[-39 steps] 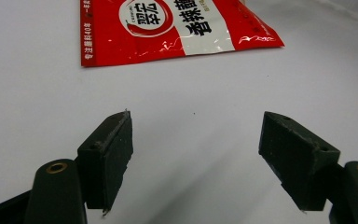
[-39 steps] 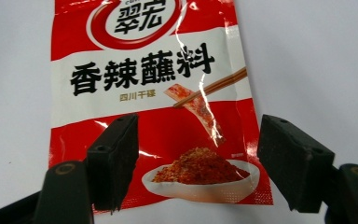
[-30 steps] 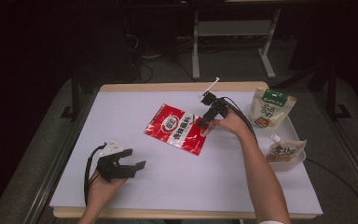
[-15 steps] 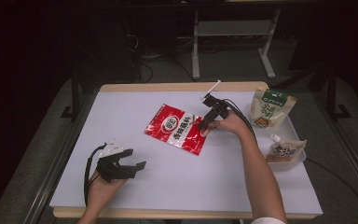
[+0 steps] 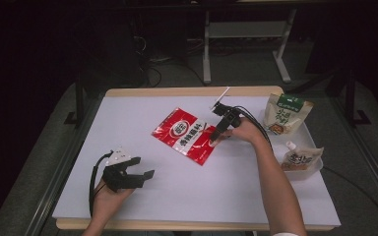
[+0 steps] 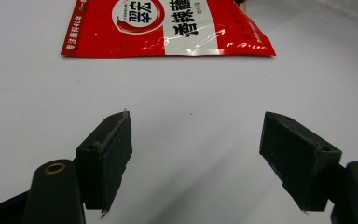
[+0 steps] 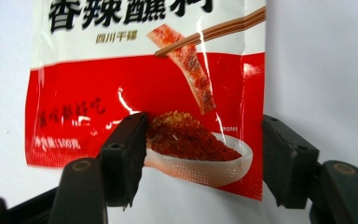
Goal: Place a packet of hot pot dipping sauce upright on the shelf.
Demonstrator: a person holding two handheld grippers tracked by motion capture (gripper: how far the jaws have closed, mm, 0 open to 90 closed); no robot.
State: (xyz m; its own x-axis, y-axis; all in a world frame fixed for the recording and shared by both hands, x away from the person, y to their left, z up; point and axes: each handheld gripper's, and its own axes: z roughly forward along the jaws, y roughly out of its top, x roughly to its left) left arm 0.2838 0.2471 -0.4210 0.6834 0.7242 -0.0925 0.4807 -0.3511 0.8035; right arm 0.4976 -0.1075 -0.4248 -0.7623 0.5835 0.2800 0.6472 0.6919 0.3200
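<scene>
Hardly anything has shifted since the earlier frames: my right gripper (image 5: 216, 136) sits at the same spot on the packet, only its jaws have just been closing, with the packet's corner between them.

Table (image 5: 142, 105): white top, wooden edge. Far right corner has a clear tray (image 5: 311, 169) holding a green-topped pouch (image 5: 286, 114) and a spouted pouch (image 5: 300, 158), both well apart from my work.

Red seasoning packet (image 5: 184, 135) lies flat near the table's middle, a bit toward the far edge, turned on a diagonal. Its near right corner is the one I'm on.

My left gripper (image 5: 128, 175) rests near the left front corner, jaws wide, nothing between them; in the left gripper view the packet (image 6: 168, 28) lies ahead, apart from the pads (image 6: 114, 154).

Right gripper view: jaws part-narrowed, straddling the packet's (image 7: 135, 88) bottom edge. Left pad (image 7: 128, 149) overlaps the foil; right pad (image 7: 284, 158) stands just beside the side seam. Can't tell if either presses yet, so I count it as not gripped.

Doing this step well, my judgement: close slowly so the thin foil buckles up between the pads rather than sliding off. Keep the tips low against the table, bite on the sealed seam, not the filled belly. Lift only once the pinch feels firm. Left gripper could pin the far end if the packet skates.
</scene>
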